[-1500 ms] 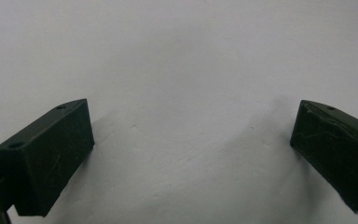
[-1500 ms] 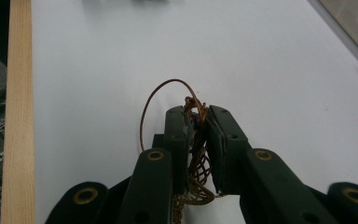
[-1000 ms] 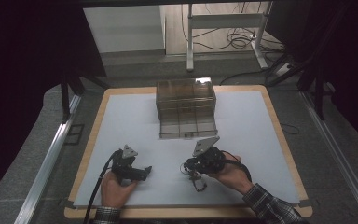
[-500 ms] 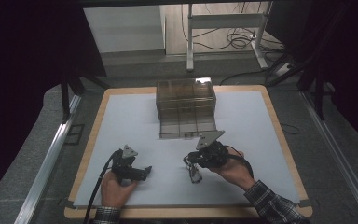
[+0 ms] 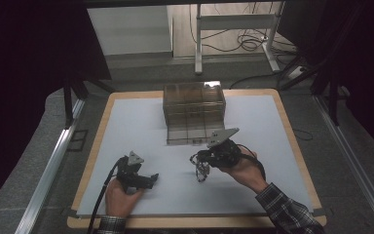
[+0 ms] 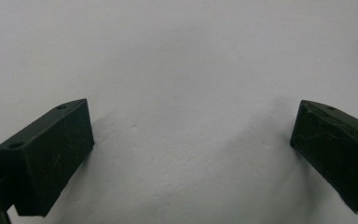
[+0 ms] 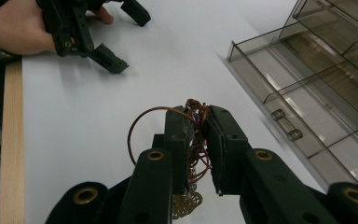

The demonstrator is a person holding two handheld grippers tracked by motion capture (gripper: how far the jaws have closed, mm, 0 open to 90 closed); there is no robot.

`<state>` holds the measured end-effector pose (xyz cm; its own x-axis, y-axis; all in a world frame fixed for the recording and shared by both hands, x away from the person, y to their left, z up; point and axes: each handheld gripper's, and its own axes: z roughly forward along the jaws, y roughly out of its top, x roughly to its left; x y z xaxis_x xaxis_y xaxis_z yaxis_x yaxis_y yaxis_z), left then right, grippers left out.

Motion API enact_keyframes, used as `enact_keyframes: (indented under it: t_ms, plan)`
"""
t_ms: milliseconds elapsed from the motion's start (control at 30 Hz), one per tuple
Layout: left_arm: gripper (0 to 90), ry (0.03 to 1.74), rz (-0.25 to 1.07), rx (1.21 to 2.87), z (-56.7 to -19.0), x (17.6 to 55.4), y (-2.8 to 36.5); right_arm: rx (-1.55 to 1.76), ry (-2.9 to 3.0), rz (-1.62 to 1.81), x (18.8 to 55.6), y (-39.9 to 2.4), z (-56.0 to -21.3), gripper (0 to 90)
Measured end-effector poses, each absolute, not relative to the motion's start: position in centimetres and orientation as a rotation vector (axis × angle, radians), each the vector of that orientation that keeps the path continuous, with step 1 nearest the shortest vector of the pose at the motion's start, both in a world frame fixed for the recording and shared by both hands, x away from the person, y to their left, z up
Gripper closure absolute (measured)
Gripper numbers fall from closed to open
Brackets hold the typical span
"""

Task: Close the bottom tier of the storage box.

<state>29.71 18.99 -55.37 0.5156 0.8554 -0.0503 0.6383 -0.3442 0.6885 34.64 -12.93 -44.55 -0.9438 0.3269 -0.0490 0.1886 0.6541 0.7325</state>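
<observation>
Coppery wire and a lacy gold pendant make up the jewellery piece [image 7: 192,154] pinched between the jaws of the right gripper [image 7: 198,140]. The pads are clenched on the tangle near its top, so one wire hoop arcs out to the side and the filigree bit dangles below. Gripping it high like that lets the loose parts hang free instead of dragging on the table. From the high view the same piece [image 5: 202,170] hangs under the right gripper [image 5: 200,162], just above the white mat [image 5: 126,126], with the person's right hand [image 5: 241,163] wrapped round the tool from behind.

A little farther across the mat, the left gripper [image 5: 148,179] lies low, and the left hand [image 5: 119,197] rests on the surface. Its jaws stand wide apart with nothing between them, and the left gripper view looks straight along them at bare mat [image 6: 182,70]. My guess is that it is parked there to stay out of the way while the other hand carries.

Beyond both stands the clear smoky plastic drawer box [image 5: 194,105], one drawer [image 5: 187,132] pulled out toward the person. In the right gripper view its divided compartments [image 7: 279,93] look mostly bare, with a small cylindrical pull [image 7: 286,127] at the near wall. The open drawer faces the held jewellery, so it is probably the place where the piece is meant to go
</observation>
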Motion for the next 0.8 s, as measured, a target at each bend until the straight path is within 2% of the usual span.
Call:
enact_keyframes:
  t_ms: [800]
  plan:
    - [0.0,1.209,0.425,2.101,-55.4,29.7,19.0,0.498,2.645,1.193,37.1,-13.2,-42.9,77.5]
